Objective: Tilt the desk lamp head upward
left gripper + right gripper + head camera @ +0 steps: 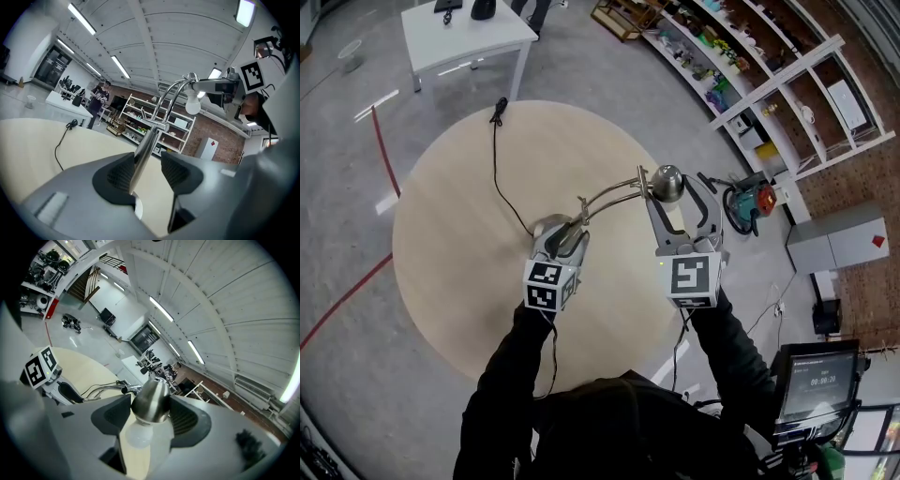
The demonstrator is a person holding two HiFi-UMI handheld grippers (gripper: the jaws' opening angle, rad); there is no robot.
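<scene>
Lamp head (667,184) just right of frame centre in head view, over the right part of the round counter (441,244). Steel, rounded, clamped between the fingers (110,420) of the right gripper (673,194), one pad on each side of the shell. White bulb (139,434) poking out of the lamp head toward the camera in right gripper view, low at centre.

Curved twin-rod arm (609,195) running from the lamp head left and down to the stem (145,150). Round base (548,225) on the counter at frame centre, partly hidden under the left gripper (570,234).

Left gripper's fingers (119,176) narrow but not closed: stem standing between them, against the left pad, with a gap to the other pad.

Black cord (497,169) trailing from the base up the counter, plug end at the top edge. White table (469,37) at upper left, shelves (741,56) at upper right.
</scene>
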